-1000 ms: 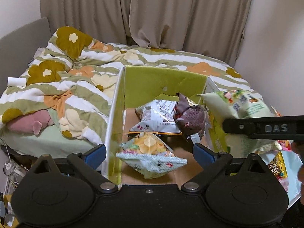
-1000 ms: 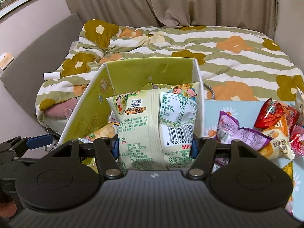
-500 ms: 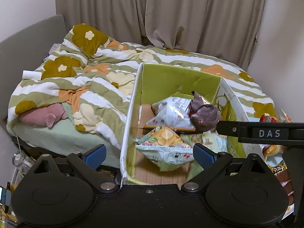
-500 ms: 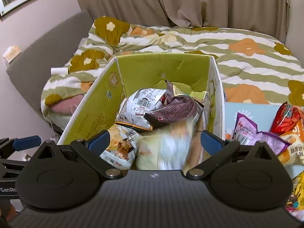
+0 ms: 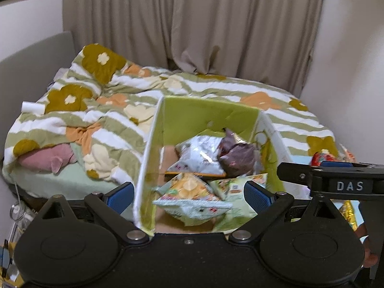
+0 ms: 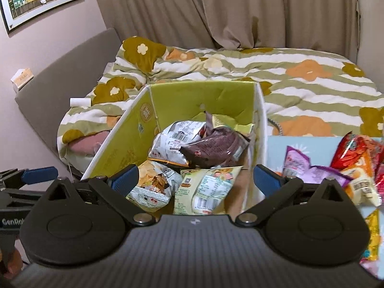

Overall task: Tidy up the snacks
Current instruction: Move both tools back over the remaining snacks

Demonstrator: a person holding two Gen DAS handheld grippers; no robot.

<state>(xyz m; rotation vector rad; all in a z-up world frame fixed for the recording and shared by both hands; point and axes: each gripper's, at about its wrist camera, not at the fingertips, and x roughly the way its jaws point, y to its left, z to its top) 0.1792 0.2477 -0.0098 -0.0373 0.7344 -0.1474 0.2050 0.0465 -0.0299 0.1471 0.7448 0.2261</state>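
A green-lined cardboard box [image 6: 196,96] [image 5: 208,115] stands on the bed and holds several snack bags. A pale green bag [image 6: 204,187] [image 5: 237,187] lies at its near right. A chip bag [image 6: 151,184] [image 5: 189,196] lies beside it, with a white bag [image 6: 175,141] and a brown bag [image 6: 216,148] behind. My right gripper [image 6: 194,180] hangs open above the box's near end, nothing between its blue pads. My left gripper [image 5: 189,194] is open too, astride the box's left wall, holding nothing.
Right of the box, a light blue mat [image 6: 276,153] carries loose snacks: a purple bag [image 6: 309,168], a red bag [image 6: 352,151] and an orange and white bag [image 6: 362,184]. A flowered, striped quilt [image 6: 300,81] covers the bed. Curtains hang behind, and a grey headboard [image 6: 67,76] stands left.
My right gripper opened and the pale green bag dropped out of it into the box's near right. Both views pulled back a little from the box.
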